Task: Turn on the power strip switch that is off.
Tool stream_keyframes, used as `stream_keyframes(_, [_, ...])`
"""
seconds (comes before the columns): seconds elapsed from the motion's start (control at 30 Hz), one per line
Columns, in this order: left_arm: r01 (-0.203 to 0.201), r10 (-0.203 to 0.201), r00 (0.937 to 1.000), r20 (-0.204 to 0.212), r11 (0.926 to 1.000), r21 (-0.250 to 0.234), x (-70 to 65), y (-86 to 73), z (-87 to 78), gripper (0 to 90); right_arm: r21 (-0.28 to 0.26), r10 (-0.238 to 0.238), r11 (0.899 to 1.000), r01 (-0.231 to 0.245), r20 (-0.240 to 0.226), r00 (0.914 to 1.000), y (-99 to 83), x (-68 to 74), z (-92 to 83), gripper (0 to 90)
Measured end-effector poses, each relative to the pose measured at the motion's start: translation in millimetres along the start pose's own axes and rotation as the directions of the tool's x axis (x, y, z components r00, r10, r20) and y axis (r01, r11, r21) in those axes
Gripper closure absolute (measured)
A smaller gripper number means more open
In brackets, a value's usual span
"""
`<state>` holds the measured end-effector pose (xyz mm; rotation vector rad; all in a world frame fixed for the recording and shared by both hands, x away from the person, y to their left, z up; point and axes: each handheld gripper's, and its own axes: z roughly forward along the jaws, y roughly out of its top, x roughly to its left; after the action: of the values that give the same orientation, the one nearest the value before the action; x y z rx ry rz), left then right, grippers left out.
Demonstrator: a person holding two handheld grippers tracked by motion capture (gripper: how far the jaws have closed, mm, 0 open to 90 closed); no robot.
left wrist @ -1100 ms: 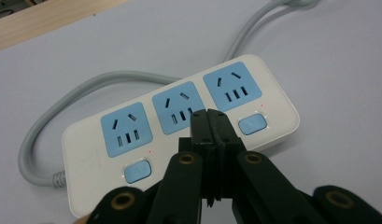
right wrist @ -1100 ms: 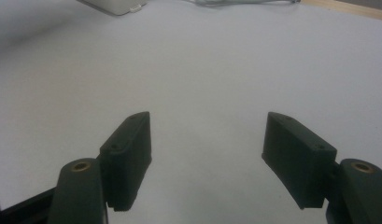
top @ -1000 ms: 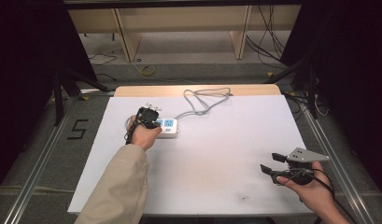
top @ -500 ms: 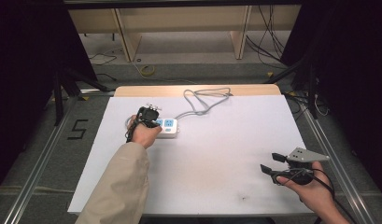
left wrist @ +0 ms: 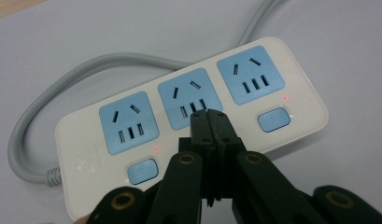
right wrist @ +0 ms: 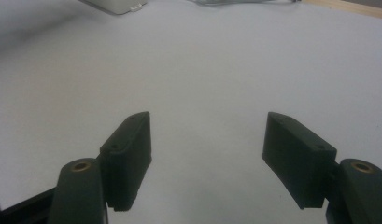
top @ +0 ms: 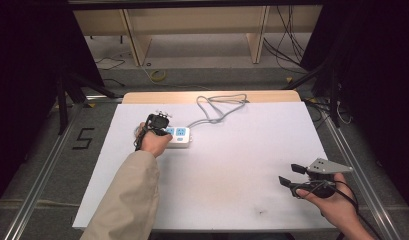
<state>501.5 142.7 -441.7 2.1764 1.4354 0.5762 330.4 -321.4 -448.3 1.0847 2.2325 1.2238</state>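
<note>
High view: white plastic three-socket power strip [top: 178, 136] lies at the white table's [top: 232, 170] far left, under the left gripper [top: 161, 120]. Left gripper view: jaws pressed together over the middle blue socket [left wrist: 191, 95]. Right gripper view: right gripper [right wrist: 207, 156] jaws spread apart above bare table.

Power strip [top: 178, 136] on table [top: 242, 165], left-rear; cord [top: 217, 107] behind it, toward rear edge.
</note>
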Motion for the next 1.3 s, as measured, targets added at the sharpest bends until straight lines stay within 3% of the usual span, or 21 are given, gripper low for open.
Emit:
stream_keyframes(0.73, [0.004,-0.004,1.0,0.007,0.9997,0.024,1.0,6.5,2.9,89.9,0.006,-0.005,1.0,0.005,0.001,1.0,0.2,0.4,-0.4,33.1])
stream_keyframes(1.3, [0.002,-0.004,0.9999,0.015,0.9967,0.081,3.5,8.5,4.5,89.9,0.007,-0.004,1.0,0.004,0.0,1.0,-0.4,0.0,0.0,33.1])
